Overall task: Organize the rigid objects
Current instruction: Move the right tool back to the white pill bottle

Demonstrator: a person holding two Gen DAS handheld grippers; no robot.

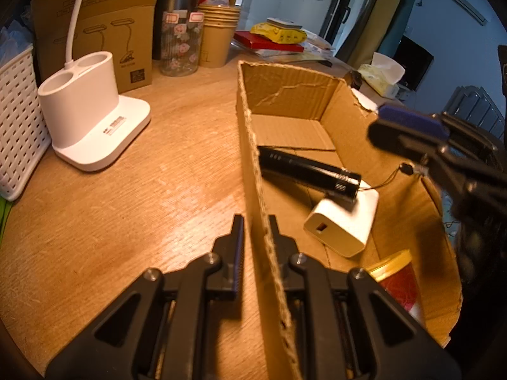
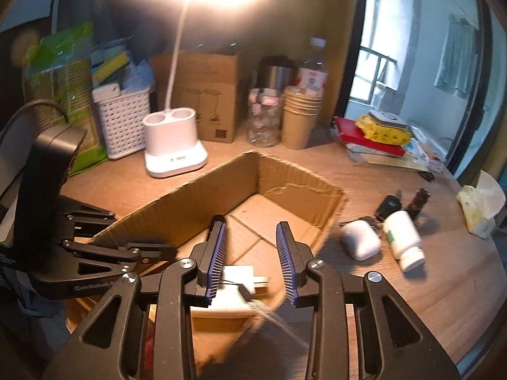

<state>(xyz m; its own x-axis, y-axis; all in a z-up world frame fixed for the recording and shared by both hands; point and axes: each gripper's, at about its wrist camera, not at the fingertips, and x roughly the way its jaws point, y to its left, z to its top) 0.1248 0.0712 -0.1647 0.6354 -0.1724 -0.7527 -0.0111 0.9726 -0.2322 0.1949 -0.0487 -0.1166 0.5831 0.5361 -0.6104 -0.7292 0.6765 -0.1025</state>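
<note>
Cardboard box (image 1: pixel 286 95) on wooden table (image 1: pixel 126 190), left gripper (image 1: pixel 256 226) clamped on its near-left wall, right gripper (image 2: pixel 251 232) hovering over it with jaws spread and nothing between them.

Inside the box: black flashlight (image 1: pixel 309 171) lying with one end propped on white charger (image 1: pixel 343 223), red-and-gold can (image 1: pixel 397 277) at the near end. Right of the box, on the table: white earbud case (image 2: pixel 361 240), white pill bottle (image 2: pixel 404 240) on its side, car key (image 2: pixel 388 205) behind them. Far left: lit desk lamp (image 2: pixel 172 145) beside white basket (image 2: pixel 123 123); stacked paper cups (image 2: pixel 301 117) behind the box.
</note>
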